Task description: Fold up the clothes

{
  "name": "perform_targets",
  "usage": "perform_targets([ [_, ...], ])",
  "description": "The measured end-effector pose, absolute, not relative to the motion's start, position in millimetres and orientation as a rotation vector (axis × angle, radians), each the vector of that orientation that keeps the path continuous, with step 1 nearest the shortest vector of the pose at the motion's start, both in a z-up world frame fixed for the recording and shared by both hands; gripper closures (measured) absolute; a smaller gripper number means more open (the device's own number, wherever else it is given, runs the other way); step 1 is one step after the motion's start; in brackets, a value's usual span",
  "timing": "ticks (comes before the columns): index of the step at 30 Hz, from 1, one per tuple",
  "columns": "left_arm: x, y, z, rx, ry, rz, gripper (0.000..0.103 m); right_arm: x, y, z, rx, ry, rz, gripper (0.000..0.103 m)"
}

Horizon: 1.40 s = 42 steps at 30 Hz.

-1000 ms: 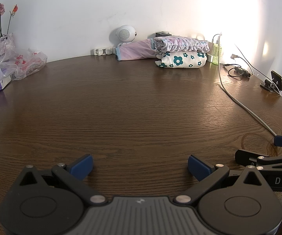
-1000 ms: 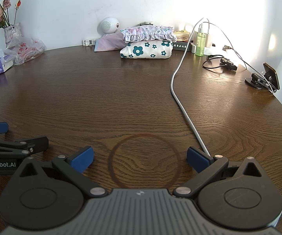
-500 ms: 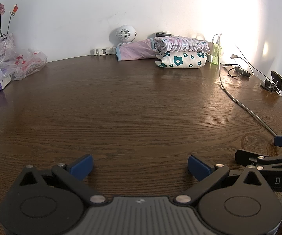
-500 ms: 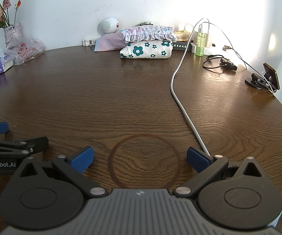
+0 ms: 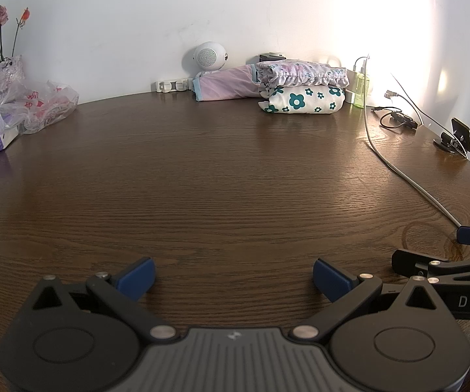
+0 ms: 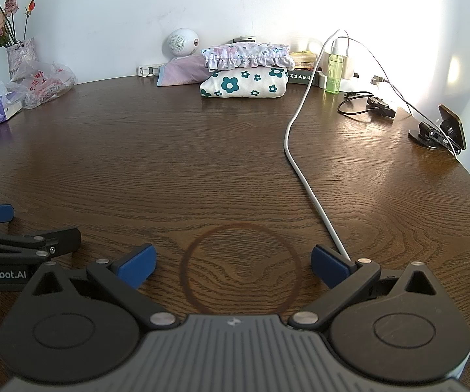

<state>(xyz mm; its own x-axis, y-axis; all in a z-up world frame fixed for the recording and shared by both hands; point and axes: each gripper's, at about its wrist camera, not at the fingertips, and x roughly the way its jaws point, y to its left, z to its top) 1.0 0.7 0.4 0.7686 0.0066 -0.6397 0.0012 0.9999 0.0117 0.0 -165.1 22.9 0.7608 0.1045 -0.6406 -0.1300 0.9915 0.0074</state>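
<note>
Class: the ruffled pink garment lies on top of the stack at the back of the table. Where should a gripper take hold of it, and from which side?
Grip the ruffled garment by its frilled front edge, coming from the near side: that edge overhangs the flowered bundle, so fingers could probably slip under it.

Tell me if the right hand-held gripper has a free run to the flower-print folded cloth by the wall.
Probably yes: bare table lies between the open right hand-held gripper and the flower-print folded cloth; the white cable runs off to its right.
</note>
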Motion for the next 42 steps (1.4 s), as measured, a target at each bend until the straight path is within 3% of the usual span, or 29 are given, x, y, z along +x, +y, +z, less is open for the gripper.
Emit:
perform_targets([
  [34,0.6,1.1,1.0,0.009,0.693,0.014,0.0,2.7,-163.0,22.9,-0.044,0.701,0.123,0.0],
  [42,36.5,34.6,29.9,-0.162,0.759,-0.13,0.002,49.3,-159.3,67.6,0.024,0.976,0.237,0.001],
])
